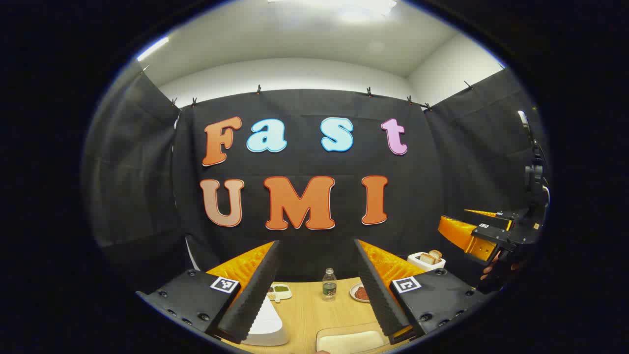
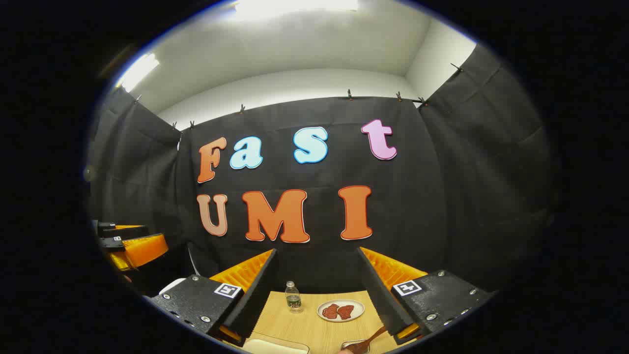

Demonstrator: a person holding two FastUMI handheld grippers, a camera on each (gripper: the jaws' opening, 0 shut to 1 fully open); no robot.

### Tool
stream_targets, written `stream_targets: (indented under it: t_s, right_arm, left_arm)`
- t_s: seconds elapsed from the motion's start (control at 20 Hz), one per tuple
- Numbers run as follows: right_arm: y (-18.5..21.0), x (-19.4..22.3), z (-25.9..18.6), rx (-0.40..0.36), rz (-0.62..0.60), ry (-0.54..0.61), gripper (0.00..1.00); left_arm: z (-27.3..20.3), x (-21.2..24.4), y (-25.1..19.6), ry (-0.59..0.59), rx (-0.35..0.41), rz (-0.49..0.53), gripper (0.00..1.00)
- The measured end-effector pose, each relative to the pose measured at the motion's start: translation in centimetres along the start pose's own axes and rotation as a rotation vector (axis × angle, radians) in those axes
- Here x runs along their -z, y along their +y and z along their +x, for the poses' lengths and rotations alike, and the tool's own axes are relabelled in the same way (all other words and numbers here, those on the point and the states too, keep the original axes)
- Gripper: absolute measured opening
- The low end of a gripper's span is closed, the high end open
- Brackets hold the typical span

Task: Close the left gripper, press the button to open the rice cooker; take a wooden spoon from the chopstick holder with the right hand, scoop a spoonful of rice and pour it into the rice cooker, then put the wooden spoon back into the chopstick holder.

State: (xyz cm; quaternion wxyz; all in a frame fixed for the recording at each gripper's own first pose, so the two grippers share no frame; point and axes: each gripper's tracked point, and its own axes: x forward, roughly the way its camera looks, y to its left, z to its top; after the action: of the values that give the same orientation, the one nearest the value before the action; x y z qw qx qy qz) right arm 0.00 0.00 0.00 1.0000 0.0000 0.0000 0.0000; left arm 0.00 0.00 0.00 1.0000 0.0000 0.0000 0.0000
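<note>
left gripper jaws apart, empty | right gripper jaws apart, empty | spoon untouched | every step left

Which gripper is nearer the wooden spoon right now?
Right. The wooden spoon lies just below and between the right gripper fingers, near its right finger. The left gripper is off to that gripper's left, over the table's other side.

Wooden table with bottle, plate
</note>
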Motion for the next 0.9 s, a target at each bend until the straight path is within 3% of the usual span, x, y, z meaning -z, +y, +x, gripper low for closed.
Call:
stream_targets:
  t_s: [0.05, 0.15, 0.2, 0.55, 0.6, 0.9]
  right_arm:
    - [0.3, -0.1, 0.2, -0.007, -0.006, -0.004, 0.96]
    - [0.9, -0.4, 0.7, -0.017, -0.017, -0.014, 1.0]
    - [1.3, -0.3, 0.9, -0.023, -0.02, -0.015, 0.96]
    - [3.6, 0.5, 1.9, -0.081, -0.007, 0.001, 1.0]
    - [3.7, 0.4, 2.1, -0.089, -0.005, 0.0, 0.96]
    - [4.4, 0.1, 2.1, -0.144, -0.007, -0.01, 0.96]
  left_arm:
    - [-0.1, -0.2, 0.4, -0.006, -0.012, 0.005, 0.96]
    - [-0.6, -0.6, 1.3, -0.013, -0.033, 0.015, 0.97]
    - [-0.7, -0.6, 1.8, -0.013, -0.043, 0.019, 0.98]
    - [-1.7, -0.2, 3.6, 0.01, -0.091, 0.022, 0.96]
    - [-1.9, -0.3, 3.7, 0.008, -0.095, 0.022, 0.96]
    - [-2.4, -0.5, 4.1, 0.009, -0.136, -0.02, 0.96]
